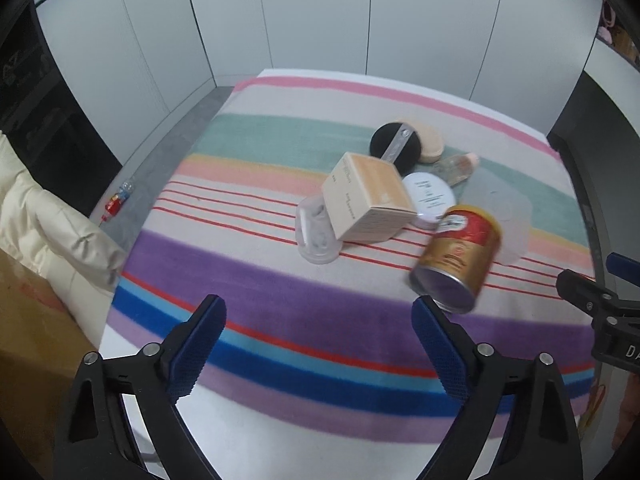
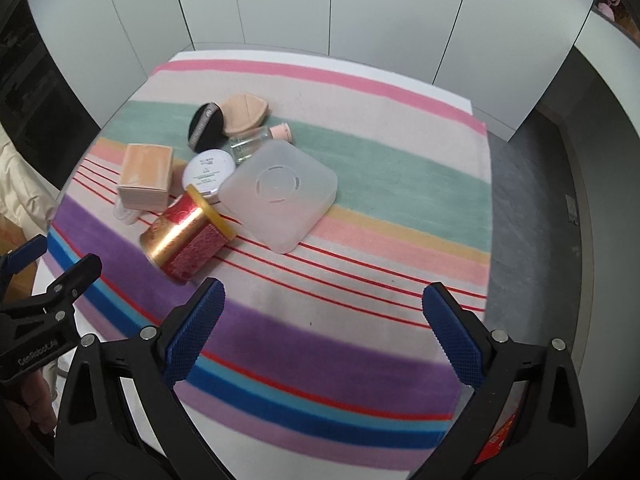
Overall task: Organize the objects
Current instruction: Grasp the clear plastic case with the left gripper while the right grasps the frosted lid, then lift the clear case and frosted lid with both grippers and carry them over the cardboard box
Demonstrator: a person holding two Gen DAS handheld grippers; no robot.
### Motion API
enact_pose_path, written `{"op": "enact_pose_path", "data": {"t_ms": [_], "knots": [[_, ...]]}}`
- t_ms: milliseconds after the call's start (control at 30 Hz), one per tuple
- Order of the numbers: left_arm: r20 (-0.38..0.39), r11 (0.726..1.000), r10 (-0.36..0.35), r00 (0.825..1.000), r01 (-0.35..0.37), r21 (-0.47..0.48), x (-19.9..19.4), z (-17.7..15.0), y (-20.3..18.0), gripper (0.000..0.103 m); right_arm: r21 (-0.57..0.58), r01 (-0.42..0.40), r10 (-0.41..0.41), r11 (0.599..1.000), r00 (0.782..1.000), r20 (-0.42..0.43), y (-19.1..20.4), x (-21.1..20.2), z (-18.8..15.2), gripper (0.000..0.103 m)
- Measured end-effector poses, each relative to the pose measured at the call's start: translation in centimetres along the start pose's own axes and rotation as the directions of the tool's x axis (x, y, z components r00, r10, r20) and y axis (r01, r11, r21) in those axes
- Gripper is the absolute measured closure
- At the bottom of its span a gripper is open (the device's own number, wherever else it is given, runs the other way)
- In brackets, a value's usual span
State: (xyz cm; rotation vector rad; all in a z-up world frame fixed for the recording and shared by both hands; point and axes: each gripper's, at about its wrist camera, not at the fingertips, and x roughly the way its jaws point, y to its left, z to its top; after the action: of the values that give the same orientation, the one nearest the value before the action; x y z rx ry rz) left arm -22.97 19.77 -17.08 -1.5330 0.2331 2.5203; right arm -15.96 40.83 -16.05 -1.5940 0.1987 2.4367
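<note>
Nothing sorted yet: I see red-gold can (image 2: 186, 236), beige box (image 2: 146, 176), clear case (image 2: 280, 196) jumbled together; both jaws apart, empty.

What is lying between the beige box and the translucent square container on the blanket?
In the right wrist view, the round white compact lies between the beige box and the translucent square container; the red-gold can lies just in front of that gap.

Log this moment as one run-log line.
left gripper: open, empty | right gripper: open, empty | red-gold can: on its side, untouched | clear square box: beside can
</note>
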Motion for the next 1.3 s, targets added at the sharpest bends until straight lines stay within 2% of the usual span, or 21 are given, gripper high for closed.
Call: {"op": "enact_pose_path", "data": {"t_ms": [267,500,600,700,800,867,967,1300], "knots": [[-0.032,1.0,0.012,0.999,-0.013,-0.021,4.6,0.9,1.0,0.016,-0.005,-0.002,0.002,1.0,0.999,-0.032,0.4,4.0,1.0,0.003],[-0.013,1.0,0.015,1.0,-0.015,-0.005,7.3,1.7,0.3,0.019,-0.003,-0.01,0.01,1.0,0.999,-0.05,1.1,6.2,1.4,0.003],[0.024,1.0,0.008,1.0,-0.008,0.008,7.5,2.3,0.1,0.022,-0.015,-0.009,0.008,1.0,0.999,-0.054,1.7,7.2,1.8,0.003],[0.033,0.999,-0.031,0.999,0.032,-0.015,7.9,2.7,0.3,0.027,-0.022,-0.019,0.018,1.0,0.999,-0.048,2.1,8.1,2.4,0.003],[0.05,0.999,-0.036,0.998,0.037,-0.005,8.0,3.4,0.2,0.045,-0.046,-0.019,0.017,0.999,0.999,-0.037,2.6,8.9,3.2,0.003],[0.056,0.999,-0.042,0.998,0.042,-0.005,8.0,3.5,0.1,0.063,-0.064,-0.018,0.016,0.998,0.999,-0.027,2.7,9.3,3.7,0.0],[0.051,0.998,-0.055,0.997,0.056,-0.019,8.0,3.8,0.2,0.064,-0.052,-0.04,0.038,0.998,0.999,-0.037,2.4,10.3,4.5,0.0],[0.016,0.997,-0.077,0.997,0.077,-0.023,7.9,3.5,0.4,0.064,-0.107,-0.05,0.051,0.993,0.999,0.014,3.1,11.3,6.2,0.0]]}}
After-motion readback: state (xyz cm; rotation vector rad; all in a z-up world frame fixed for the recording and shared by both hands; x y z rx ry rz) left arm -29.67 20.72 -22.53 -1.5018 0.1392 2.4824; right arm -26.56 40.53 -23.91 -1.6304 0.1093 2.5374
